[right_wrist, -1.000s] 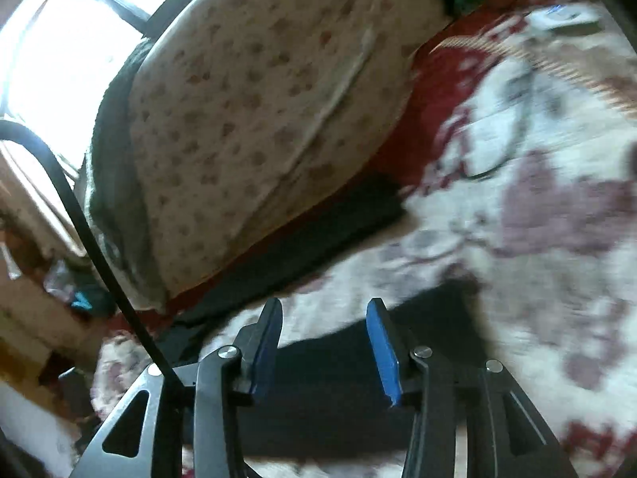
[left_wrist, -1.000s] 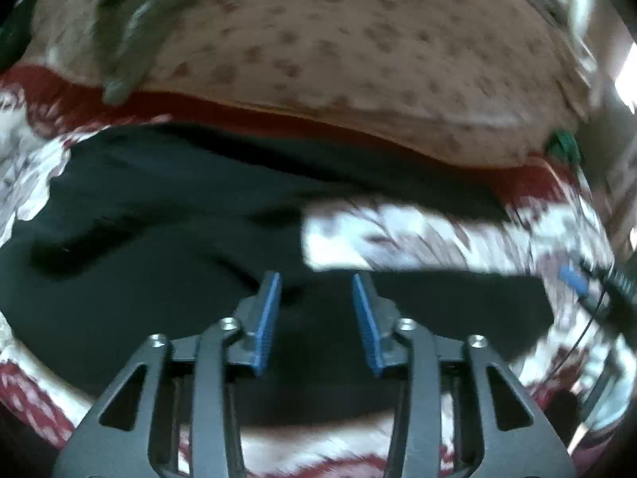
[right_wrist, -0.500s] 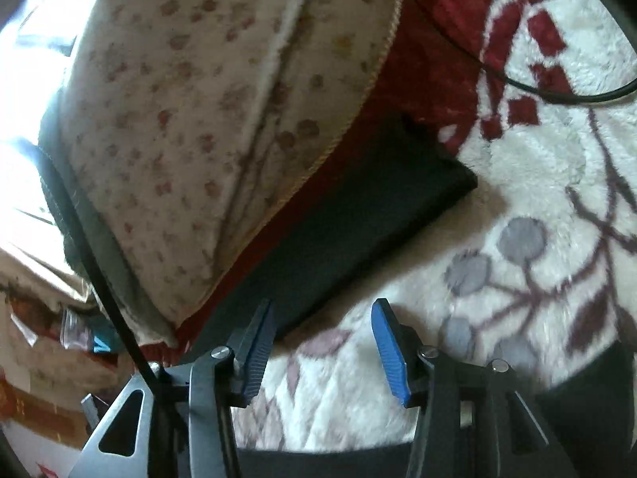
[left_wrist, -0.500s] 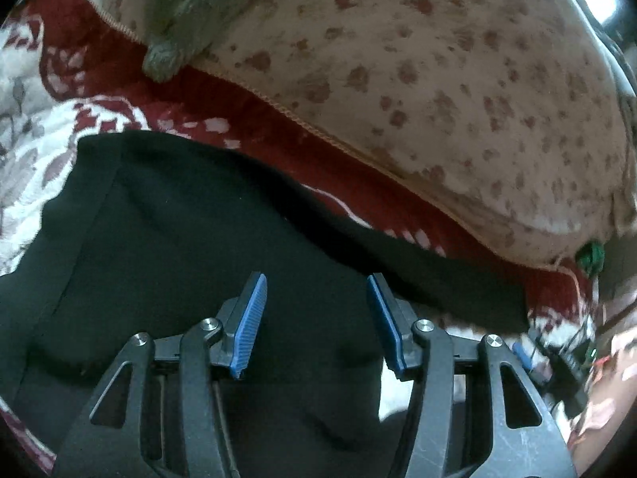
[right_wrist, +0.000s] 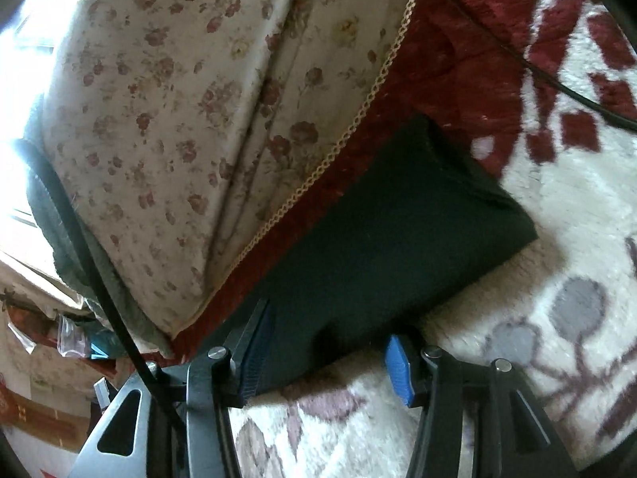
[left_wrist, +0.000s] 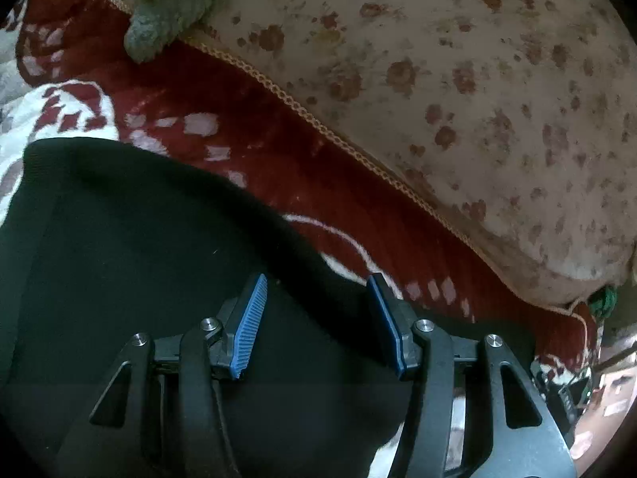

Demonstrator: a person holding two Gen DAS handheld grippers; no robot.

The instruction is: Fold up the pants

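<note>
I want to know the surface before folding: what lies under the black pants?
The black pants lie flat on a plush rug with a red and white pattern, beside a floral cushion. Whatever part of the rug is directly beneath the cloth is covered and cannot be seen.

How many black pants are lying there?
1. The pants lie on the rug beside the floral cushion; one leg end shows in the right view. More may be hidden.
</note>
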